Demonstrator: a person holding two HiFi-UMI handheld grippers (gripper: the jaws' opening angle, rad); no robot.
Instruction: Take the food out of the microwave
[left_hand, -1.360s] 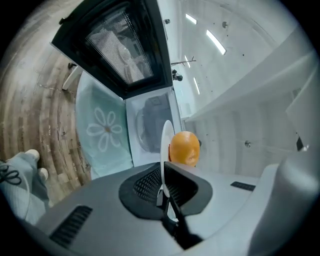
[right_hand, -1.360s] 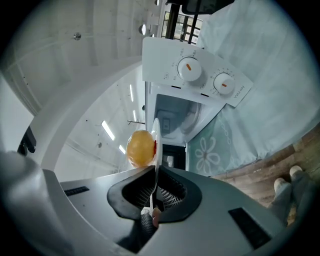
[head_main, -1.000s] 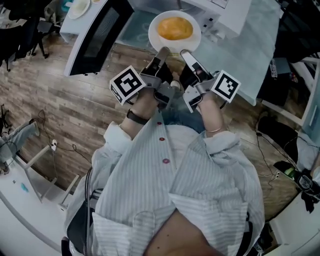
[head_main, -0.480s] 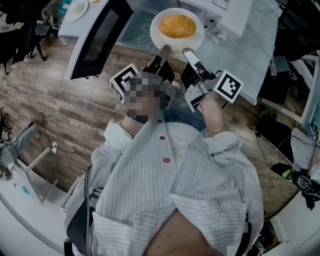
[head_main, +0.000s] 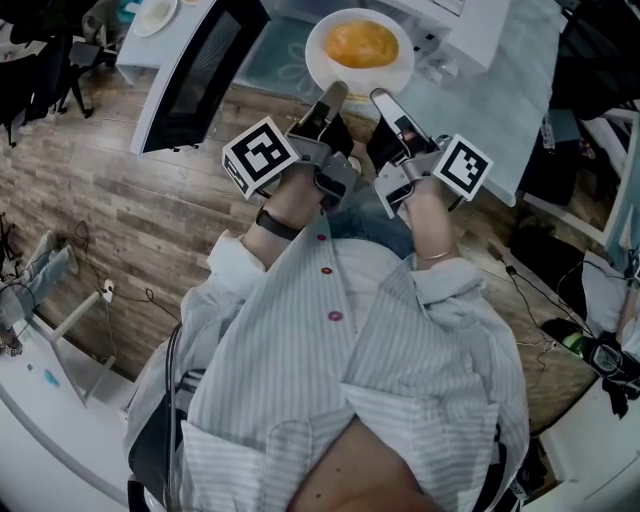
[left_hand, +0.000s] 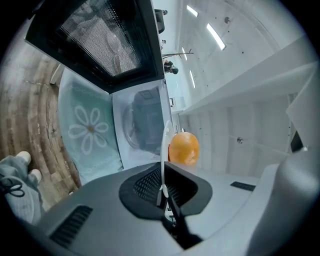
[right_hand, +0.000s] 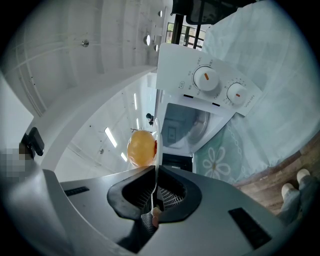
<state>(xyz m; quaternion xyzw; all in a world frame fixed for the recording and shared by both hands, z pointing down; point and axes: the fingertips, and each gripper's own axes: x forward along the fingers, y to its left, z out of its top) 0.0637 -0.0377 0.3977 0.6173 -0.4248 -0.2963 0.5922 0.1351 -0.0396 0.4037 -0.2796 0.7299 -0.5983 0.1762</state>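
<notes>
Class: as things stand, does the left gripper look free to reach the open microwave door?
Probably not: the left gripper is shut on the plate, which the right gripper also grips, though nothing blocks the microwave door.

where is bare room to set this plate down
The floral tablecloth is bare between the open microwave door and the plate, and wider in front of the microwave, right of the plate. Crowded at the plate's near rim, where the left gripper and right gripper clamp it.

Bright, even light; fisheye-warped edges
</notes>
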